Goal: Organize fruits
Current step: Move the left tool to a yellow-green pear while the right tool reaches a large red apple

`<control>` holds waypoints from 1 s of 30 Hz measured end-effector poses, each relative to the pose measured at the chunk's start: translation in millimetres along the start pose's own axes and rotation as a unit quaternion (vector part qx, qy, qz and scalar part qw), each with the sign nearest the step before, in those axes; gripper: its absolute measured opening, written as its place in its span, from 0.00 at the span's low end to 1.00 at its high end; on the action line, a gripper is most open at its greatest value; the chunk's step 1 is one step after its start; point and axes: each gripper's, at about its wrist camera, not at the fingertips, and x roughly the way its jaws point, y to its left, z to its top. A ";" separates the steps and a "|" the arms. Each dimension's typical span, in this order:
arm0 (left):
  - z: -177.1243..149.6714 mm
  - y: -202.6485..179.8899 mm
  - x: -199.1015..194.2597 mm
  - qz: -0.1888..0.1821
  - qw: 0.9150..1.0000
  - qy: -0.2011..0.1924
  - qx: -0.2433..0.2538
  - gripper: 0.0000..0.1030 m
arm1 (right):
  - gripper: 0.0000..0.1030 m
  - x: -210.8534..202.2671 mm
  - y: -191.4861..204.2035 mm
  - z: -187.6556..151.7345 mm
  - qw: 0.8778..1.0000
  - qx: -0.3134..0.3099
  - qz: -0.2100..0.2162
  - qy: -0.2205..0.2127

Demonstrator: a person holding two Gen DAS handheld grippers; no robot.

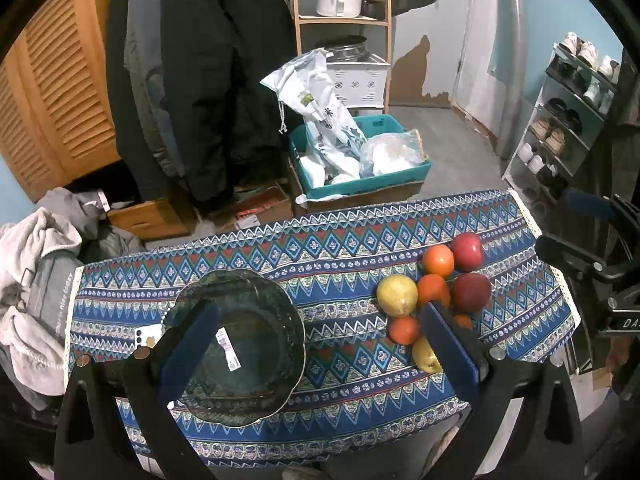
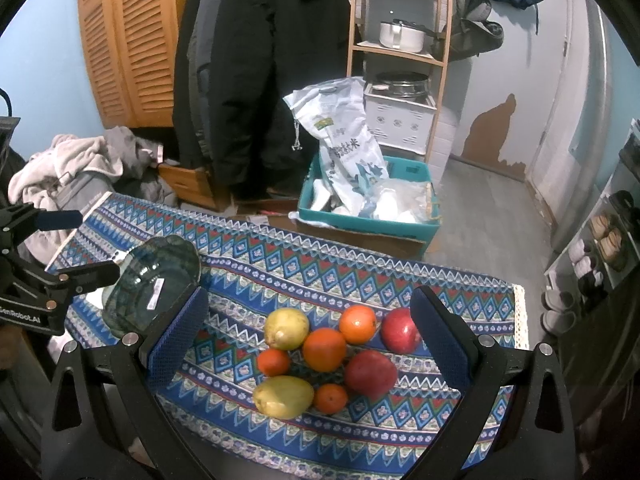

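Both grippers, left gripper (image 1: 316, 344) and right gripper (image 2: 308, 344), spread empty; 8 clustered fruits (image 2: 324, 350) at 3 o'clock from dark green glass bowl (image 1: 240, 352) on bench (image 1: 340, 248).

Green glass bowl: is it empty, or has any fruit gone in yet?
Empty. The green glass bowl shows only a barcode sticker inside; all the fruit sits in a cluster on the tablecloth beside it.
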 end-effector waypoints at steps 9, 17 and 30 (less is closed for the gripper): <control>3.1 -0.6 6.9 0.003 1.000 0.004 0.001 0.99 | 0.97 -0.5 -11.7 2.8 1.000 0.011 -0.007 0.009; 2.4 -1.5 30.9 -0.011 0.999 0.035 -0.008 0.99 | 0.97 5.0 -35.1 5.1 0.998 0.052 -0.008 0.030; -0.4 -20.1 73.3 -0.036 0.995 0.092 0.002 0.99 | 0.97 36.5 -71.7 -10.7 0.992 0.087 -0.027 0.093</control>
